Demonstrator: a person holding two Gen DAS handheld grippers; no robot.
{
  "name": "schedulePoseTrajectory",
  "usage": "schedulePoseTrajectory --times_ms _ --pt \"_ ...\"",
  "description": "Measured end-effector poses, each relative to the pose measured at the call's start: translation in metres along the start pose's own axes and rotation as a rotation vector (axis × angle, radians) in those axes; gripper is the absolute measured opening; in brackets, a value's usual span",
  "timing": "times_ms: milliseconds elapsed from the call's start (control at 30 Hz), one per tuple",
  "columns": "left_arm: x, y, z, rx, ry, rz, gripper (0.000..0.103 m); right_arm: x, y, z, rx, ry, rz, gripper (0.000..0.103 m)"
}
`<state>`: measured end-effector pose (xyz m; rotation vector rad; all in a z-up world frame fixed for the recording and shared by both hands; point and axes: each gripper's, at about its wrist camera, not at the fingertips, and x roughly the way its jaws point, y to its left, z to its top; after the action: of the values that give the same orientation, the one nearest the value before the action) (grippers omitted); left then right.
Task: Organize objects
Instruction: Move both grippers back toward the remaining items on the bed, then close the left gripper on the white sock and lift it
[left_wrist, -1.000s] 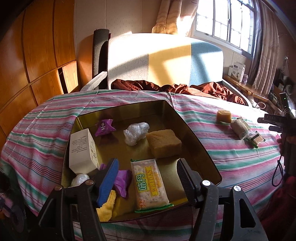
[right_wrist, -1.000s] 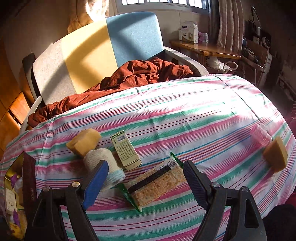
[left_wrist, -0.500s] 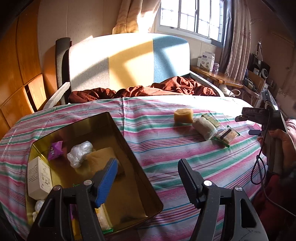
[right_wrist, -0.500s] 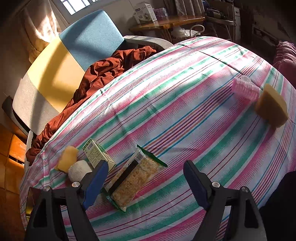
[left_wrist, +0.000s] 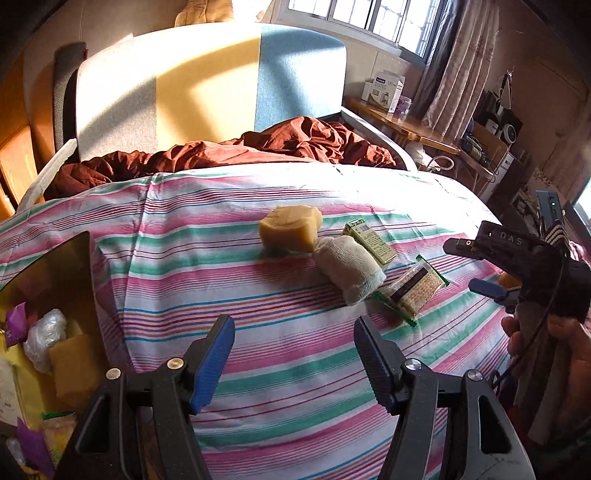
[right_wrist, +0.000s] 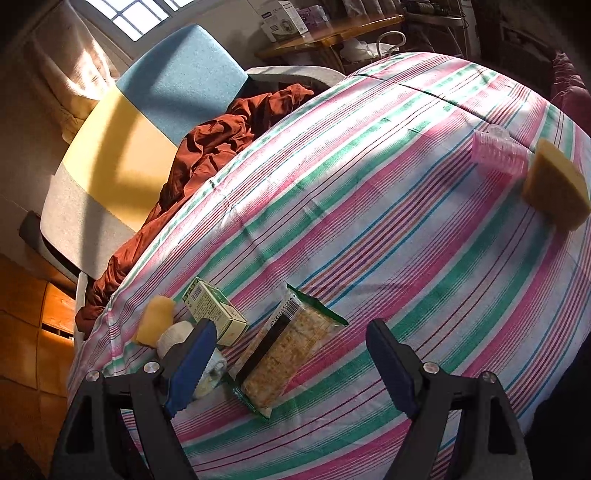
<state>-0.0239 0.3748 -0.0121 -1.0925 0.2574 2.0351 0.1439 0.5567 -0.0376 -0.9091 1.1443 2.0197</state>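
On the striped tablecloth (left_wrist: 221, 258) lie a tan sponge block (left_wrist: 290, 229), a rolled white sock (left_wrist: 349, 267), a small green box (left_wrist: 369, 240) and a cracker packet (left_wrist: 413, 288). My left gripper (left_wrist: 293, 350) is open and empty, just short of them. My right gripper (right_wrist: 290, 356) is open and empty, right above the cracker packet (right_wrist: 288, 350); the green box (right_wrist: 214, 310), the sock (right_wrist: 184, 336) and the sponge (right_wrist: 155, 319) lie to its left. The right gripper also shows in the left wrist view (left_wrist: 491, 273).
A gold tin box (left_wrist: 48, 280) at the left edge holds several items. A pink roller (right_wrist: 498, 155) and another tan sponge (right_wrist: 557, 188) lie far right. Behind the table stands a chair with rust cloth (left_wrist: 240, 147).
My left gripper has swung right, away from the tin box, toward the loose items. My right gripper has tilted and moved in closer over the cracker packet.
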Motion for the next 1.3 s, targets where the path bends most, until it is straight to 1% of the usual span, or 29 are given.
schedulePoseTrajectory --times_ms 133,233,367,633,667,700,733,767,867,967,1100,1167,1300 --pt "0.036 -0.011 0.021 -0.048 0.043 -0.034 0.067 -0.001 -0.006 0.002 0.037 -0.002 0.021 0.085" --pt "0.061 -0.017 0.032 -0.094 0.068 -0.040 0.067 0.002 -0.010 0.002 0.060 0.020 0.042 0.085" --pt "0.089 -0.026 0.039 -0.137 0.086 -0.036 0.069 0.003 -0.010 0.002 0.063 0.024 0.048 0.085" --pt "0.131 -0.037 0.054 -0.154 0.106 -0.004 0.070 0.009 -0.009 0.003 0.064 0.036 0.045 0.085" --pt "0.138 -0.035 0.054 -0.161 0.116 -0.020 0.072 0.008 -0.009 0.003 0.063 0.035 0.040 0.085" --pt "0.143 -0.033 0.053 -0.170 0.126 -0.052 0.070 0.008 -0.009 0.003 0.062 0.033 0.036 0.085" --pt "0.143 -0.031 0.051 -0.173 0.109 -0.066 0.067 0.009 -0.010 0.003 0.062 0.033 0.032 0.085" --pt "0.140 -0.031 0.048 -0.160 0.087 -0.083 0.059 0.009 -0.010 0.003 0.062 0.033 0.027 0.085" --pt "0.126 -0.033 0.037 -0.111 0.050 -0.088 0.055 0.011 -0.010 0.003 0.059 0.039 0.012 0.085" --pt "0.109 -0.027 0.020 -0.098 0.038 -0.092 0.054 0.014 -0.009 0.003 0.046 0.047 -0.005 0.085" --pt "0.078 -0.012 -0.014 -0.094 0.022 -0.108 0.055 0.025 -0.001 0.000 -0.002 0.092 -0.032 0.085" --pt "0.064 -0.006 -0.031 -0.098 0.016 -0.117 0.055 0.030 0.005 -0.003 -0.046 0.101 -0.065 0.085" --pt "0.040 0.002 -0.059 -0.073 0.001 -0.136 0.055 0.041 0.015 -0.008 -0.120 0.128 -0.127 0.085"
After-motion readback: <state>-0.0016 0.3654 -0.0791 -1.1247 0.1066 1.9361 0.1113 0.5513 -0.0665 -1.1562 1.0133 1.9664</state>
